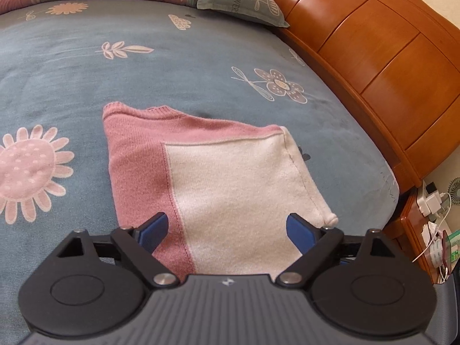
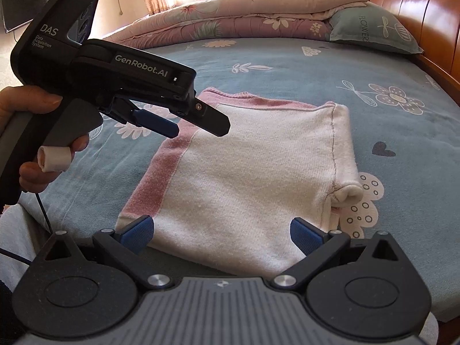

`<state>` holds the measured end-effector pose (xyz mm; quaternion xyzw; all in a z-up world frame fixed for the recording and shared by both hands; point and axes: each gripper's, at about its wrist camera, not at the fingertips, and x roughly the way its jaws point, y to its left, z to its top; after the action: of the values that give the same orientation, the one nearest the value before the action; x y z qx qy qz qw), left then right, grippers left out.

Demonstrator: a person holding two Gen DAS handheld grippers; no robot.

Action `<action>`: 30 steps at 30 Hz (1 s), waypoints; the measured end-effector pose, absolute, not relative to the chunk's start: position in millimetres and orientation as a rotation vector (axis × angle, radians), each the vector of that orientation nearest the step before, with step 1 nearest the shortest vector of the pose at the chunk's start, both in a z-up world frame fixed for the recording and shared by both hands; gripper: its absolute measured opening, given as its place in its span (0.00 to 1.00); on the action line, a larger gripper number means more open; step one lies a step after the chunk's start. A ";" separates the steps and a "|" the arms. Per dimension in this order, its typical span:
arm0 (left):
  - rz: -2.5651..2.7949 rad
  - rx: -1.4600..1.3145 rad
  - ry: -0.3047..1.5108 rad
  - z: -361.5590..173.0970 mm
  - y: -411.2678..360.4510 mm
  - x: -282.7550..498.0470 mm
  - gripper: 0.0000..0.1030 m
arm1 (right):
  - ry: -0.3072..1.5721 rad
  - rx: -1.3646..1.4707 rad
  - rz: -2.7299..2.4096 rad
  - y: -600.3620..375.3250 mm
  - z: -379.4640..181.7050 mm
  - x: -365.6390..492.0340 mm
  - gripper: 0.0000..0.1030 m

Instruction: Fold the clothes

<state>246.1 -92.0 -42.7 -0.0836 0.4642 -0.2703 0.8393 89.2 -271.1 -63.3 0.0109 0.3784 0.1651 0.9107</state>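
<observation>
Evidently soft and limp, the sweater (image 2: 244, 178) lies folded on the bed (image 2: 287, 66) before the pillow (image 2: 373, 28); both grippers, left (image 1: 227, 230) and right (image 2: 221, 233), hover spread, best pinching its near edge.

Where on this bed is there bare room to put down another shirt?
Bare sheet lies between the folded sweater and the rolled quilt, and to the sweater's left. The pillow by the headboard crowds that corner.

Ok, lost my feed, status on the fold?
Both grippers open, left, right, holding nothing. Sweater folded flat on bed. Nothing in the way.
</observation>
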 end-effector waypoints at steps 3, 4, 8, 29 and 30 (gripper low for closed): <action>-0.550 -0.215 0.994 -47.8 -84.0 255.7 0.86 | 0.746 0.019 0.325 -277.1 -55.2 107.7 1.00; -0.543 -0.222 1.011 -54.6 -83.0 258.7 0.86 | 0.742 0.027 0.329 -279.5 -54.7 115.7 1.00; -0.522 -0.223 1.027 -75.1 -79.0 263.6 0.88 | 0.808 0.103 0.308 -290.3 -74.3 152.5 1.00; -0.476 -0.677 1.095 -117.1 -7.2 290.8 0.89 | 1.053 0.852 0.373 -423.7 -135.0 227.5 1.00; -0.483 -0.692 1.104 -120.5 -7.7 293.2 0.89 | 1.050 0.869 0.388 -422.7 -138.1 229.8 1.00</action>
<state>293.2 -7.7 -120.5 -0.3190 0.5086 -0.2227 0.7681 229.8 -422.7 -138.1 0.3992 0.4823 0.1782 0.7591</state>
